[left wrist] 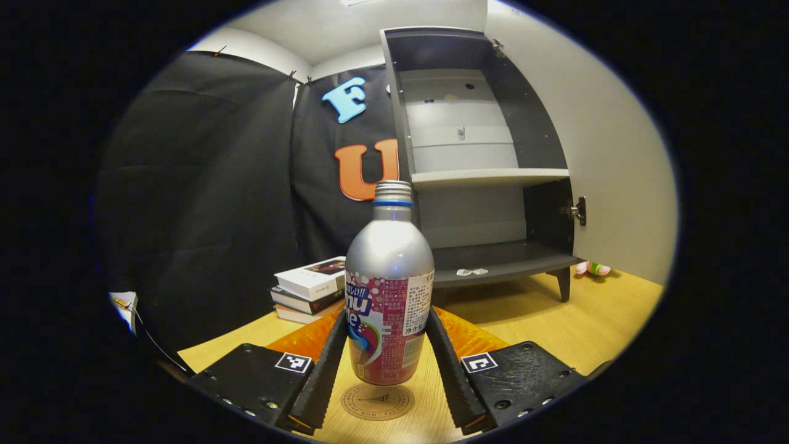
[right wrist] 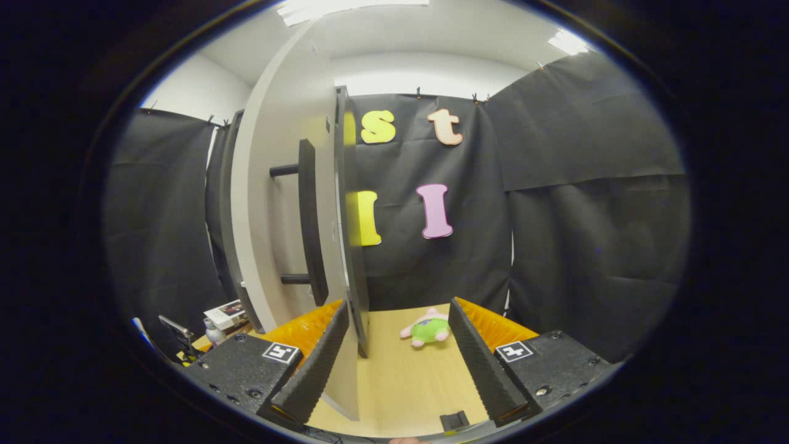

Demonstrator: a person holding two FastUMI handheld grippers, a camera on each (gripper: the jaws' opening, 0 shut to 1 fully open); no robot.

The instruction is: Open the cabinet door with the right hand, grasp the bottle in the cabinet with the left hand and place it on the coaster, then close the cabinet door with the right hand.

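Silver bottle (left wrist: 388, 290) stands upright on the coaster (left wrist: 377, 401), between the left gripper (left wrist: 385, 370) fingers, contact unclear. Right gripper (right wrist: 400, 364) is spread, level, straddling the open cabinet door (right wrist: 290, 203) edge.

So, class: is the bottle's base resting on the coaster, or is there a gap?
Apart. In the left gripper view the bottle hangs between the left gripper's jaws, and a strip of bare table shows between its base and the coaster.

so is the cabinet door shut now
No, the cabinet door stands swung wide open in the right gripper view, its edge between the right gripper's spread fingers.
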